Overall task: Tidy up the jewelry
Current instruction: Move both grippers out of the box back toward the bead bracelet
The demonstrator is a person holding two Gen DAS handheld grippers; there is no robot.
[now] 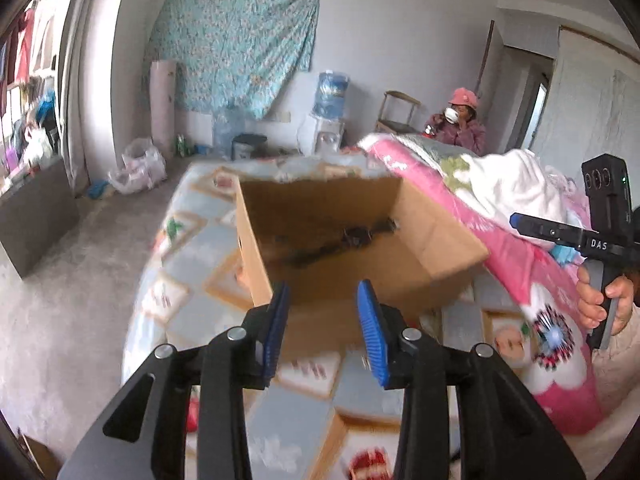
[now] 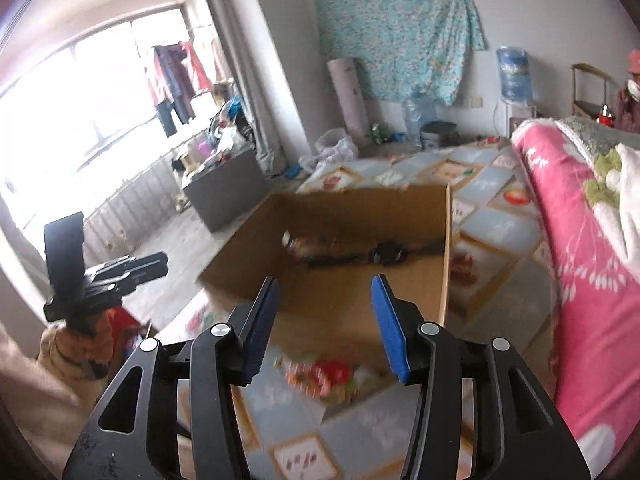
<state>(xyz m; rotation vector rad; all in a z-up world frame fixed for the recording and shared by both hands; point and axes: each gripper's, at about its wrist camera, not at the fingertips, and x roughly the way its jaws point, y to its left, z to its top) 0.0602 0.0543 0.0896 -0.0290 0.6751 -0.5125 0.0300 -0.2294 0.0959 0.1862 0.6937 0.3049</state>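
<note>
Both my grippers are empty and hang above the bed (image 2: 492, 184), facing the open cardboard box (image 2: 332, 288) that sits on the patchwork cover. My left gripper (image 1: 324, 300) has its blue pads parted a moderate way with nothing between them; my right gripper (image 2: 324, 304) stands a bit wider, also holding nothing. The jewelry (image 2: 344, 254) lies on the box floor near the far wall: a dark round piece like a watch on a strap, with a blurred, lighter item to its left that I cannot identify. I judge I am between placements. Next I need to choose a piece, dip one gripper over the near wall, and line the pads up either side of it.
</note>
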